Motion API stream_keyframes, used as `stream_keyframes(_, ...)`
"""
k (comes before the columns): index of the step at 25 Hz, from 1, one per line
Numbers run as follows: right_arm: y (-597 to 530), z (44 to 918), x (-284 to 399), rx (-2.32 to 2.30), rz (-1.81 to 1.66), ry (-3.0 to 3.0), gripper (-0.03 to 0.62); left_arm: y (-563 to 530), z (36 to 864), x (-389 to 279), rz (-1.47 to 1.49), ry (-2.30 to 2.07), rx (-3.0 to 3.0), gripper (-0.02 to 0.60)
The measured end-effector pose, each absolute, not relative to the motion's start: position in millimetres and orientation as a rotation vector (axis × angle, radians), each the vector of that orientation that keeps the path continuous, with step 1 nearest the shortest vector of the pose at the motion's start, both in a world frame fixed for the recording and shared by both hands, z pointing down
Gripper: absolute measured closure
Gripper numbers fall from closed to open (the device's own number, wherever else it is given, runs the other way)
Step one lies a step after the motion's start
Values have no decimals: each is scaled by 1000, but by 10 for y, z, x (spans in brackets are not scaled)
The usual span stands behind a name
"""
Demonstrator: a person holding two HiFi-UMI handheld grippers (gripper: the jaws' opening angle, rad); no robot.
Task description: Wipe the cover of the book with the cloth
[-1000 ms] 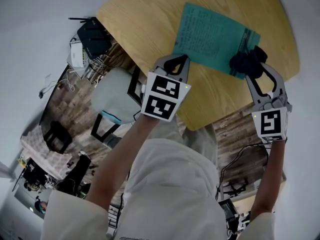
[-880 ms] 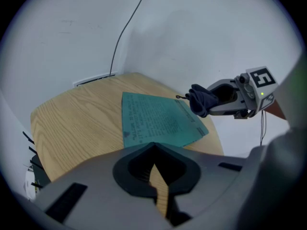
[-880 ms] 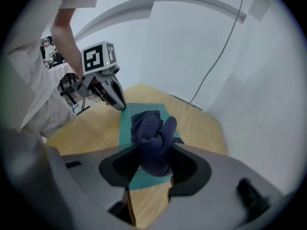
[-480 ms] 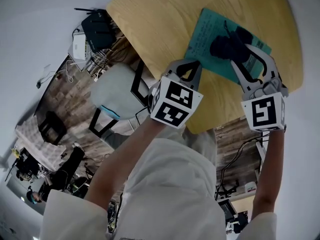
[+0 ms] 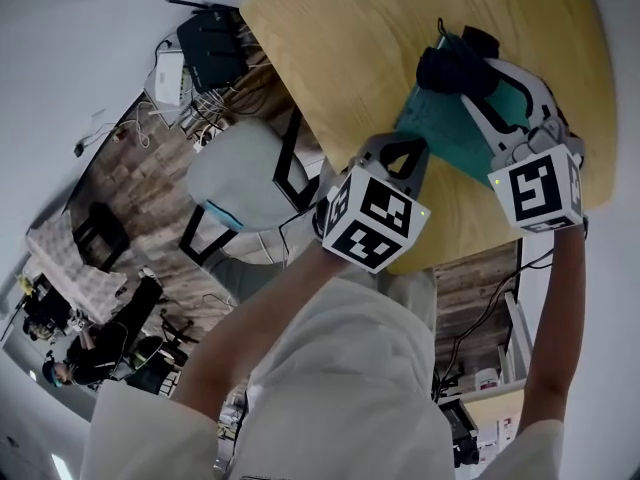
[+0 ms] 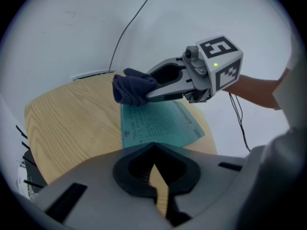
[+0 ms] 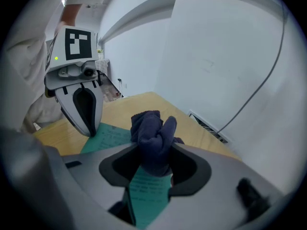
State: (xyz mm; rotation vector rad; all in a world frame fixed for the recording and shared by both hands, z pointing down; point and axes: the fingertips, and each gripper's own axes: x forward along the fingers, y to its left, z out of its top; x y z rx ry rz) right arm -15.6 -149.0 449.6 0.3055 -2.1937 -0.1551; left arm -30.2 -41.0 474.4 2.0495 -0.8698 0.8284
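A teal book (image 5: pixel 445 138) lies on the round wooden table (image 5: pixel 340 48). My right gripper (image 5: pixel 465 73) is shut on a bunched dark navy cloth (image 5: pixel 448 68) and presses it down at the book's far corner. In the right gripper view the cloth (image 7: pixel 153 133) fills the jaws of that gripper (image 7: pixel 153 152), with the book (image 7: pixel 108 138) below. My left gripper (image 5: pixel 400 143) is shut with nothing in it, its tip at the book's near edge. The left gripper view shows its own closed tip (image 6: pixel 152 150), the book (image 6: pixel 158 126) and the cloth (image 6: pixel 133 87) ahead.
A pale-seated chair (image 5: pixel 235 178) stands beside the table on the wood floor. A black router (image 5: pixel 210 48), a white box (image 5: pixel 168 76) and cables lie beyond it. People sit at lower left (image 5: pixel 90 353). A cable (image 6: pixel 134 23) runs up the white wall.
My right gripper has dragged the cloth across the cover, from the book's right edge through its middle to the far left corner. The left gripper has stayed at the near edge.
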Motion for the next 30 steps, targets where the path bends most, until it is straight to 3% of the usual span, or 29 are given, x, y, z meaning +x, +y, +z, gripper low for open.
stream_keyframes(17, -1484, 4685, -194, 153, -216, -2159, 410, -386, 4765, -284, 848, -875, 2045, 572)
stream_keyframes(30, -1321, 4717, 318, 211, -168, -2095, 411, -386, 4761, -291, 868, -901, 2039, 572)
